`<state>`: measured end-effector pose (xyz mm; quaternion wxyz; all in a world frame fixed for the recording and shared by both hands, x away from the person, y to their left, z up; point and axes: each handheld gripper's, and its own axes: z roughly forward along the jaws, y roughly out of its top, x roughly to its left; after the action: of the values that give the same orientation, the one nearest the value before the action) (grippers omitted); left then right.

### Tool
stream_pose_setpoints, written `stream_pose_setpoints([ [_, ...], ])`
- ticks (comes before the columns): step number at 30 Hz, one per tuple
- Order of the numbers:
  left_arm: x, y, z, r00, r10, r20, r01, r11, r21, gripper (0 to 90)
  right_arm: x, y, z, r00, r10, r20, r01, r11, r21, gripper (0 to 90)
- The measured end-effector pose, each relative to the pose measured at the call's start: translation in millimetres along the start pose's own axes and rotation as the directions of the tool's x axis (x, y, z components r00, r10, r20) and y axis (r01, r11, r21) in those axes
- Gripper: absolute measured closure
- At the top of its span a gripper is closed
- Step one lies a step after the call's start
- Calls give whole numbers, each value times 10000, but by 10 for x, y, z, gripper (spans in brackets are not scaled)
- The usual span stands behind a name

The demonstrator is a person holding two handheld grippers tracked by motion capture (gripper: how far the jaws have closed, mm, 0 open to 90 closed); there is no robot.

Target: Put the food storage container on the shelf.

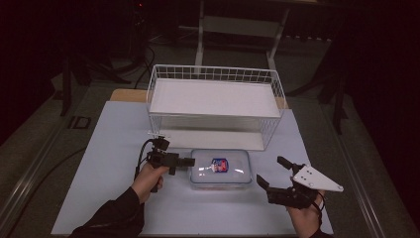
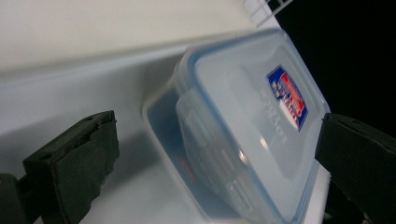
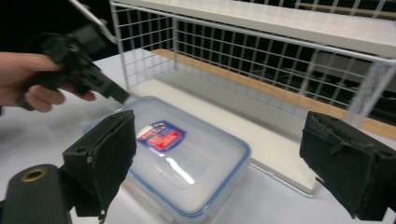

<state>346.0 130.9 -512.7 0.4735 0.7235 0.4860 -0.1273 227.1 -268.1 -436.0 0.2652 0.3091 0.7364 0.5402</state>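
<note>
Your left gripper (image 1: 190, 162) has its jaws spread wide, holding nothing; its tips sit just beside the left end of the clear lidded container (image 1: 221, 169), and from the left gripper view the box (image 2: 243, 130) lies between the two pads without either one pressing on it. Your right gripper (image 1: 271, 172) is also spread wide and empty, a little apart from the container's right end. The container rests flat on the white table (image 1: 114, 148), just in front of the white wire basket (image 1: 216, 106). Bare tabletop lies open to both sides and toward you.
</note>
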Motion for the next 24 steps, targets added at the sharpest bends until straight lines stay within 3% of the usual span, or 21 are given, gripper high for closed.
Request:
stream_pose_setpoints([
  [1, 0, 0, 0, 10000, 0, 0, 0, 10000, 0, 0, 0, 0, 0, 10000, 0, 0, 0, 10000, 0, 102],
  [2, 42, 0, 16, 9987, -398, 307, 391, 9990, 201, 0, 4, 0, 6, 10000, 12, -17, -12, 10000, 7, 101],
  [4, 90, -2, 67, 9953, -859, 449, 828, 9942, 681, 5, 16, -14, 44, 9999, 135, -44, -134, 9998, 143, 99],
  [5, 90, -2, 67, 9953, -859, 449, 828, 9942, 681, 12, 16, -14, 44, 9999, 135, -44, -134, 9998, 143, 99],
  [6, 133, -11, 114, 9880, -1414, 622, 1348, 9858, 1005, 13, 21, -31, 68, 9996, 249, -141, -245, 9994, 244, 99],
  [11, 168, -13, 160, 9797, -1920, 572, 1836, 9748, 1271, 104, 37, -56, 84, 9993, 281, -243, -272, 9989, 371, 99],
  [12, 197, -4, 161, 9729, -2205, 702, 2112, 9701, 1200, 162, 41, -61, 91, 9992, 298, -259, -286, 9986, 443, 99],
  [16, 205, -4, 169, 9679, -2325, 958, 2196, 9670, 1289, 306, 35, -74, 102, 9992, 306, -272, -291, 9981, 538, 99],
  [17, 205, -4, 169, 9679, -2325, 958, 2196, 9670, 1289, 306, 31, -78, 103, 9991, 313, -294, -297, 9981, 534, 99],
  [18, 202, -18, 191, 9612, -2421, 1324, 2229, 9640, 1451, 345, 27, -82, 106, 9990, 336, -295, -318, 9978, 583, 101],
  [19, 200, -23, 198, 9582, -2490, 1407, 2277, 9619, 1515, 369, 24, -83, 110, 9987, 392, -326, -371, 9974, 624, 106],
  [21, 183, -24, 183, 9619, -2388, 1334, 2207, 9656, 1372, 377, 8, -92, 124, 9981, 494, -379, -464, 9959, 777, 112],
  [23, 169, -16, 127, 9658, -2223, 1338, 2077, 9714, 1149, 487, -16, -111, 148, 9971, 595, -478, -548, 9940, 942, 126],
  [24, 161, -17, 123, 9692, -2075, 1326, 1915, 9737, 1234, 500, -32, -123, 159, 9966, 658, -500, -604, 9928, 1034, 126],
])
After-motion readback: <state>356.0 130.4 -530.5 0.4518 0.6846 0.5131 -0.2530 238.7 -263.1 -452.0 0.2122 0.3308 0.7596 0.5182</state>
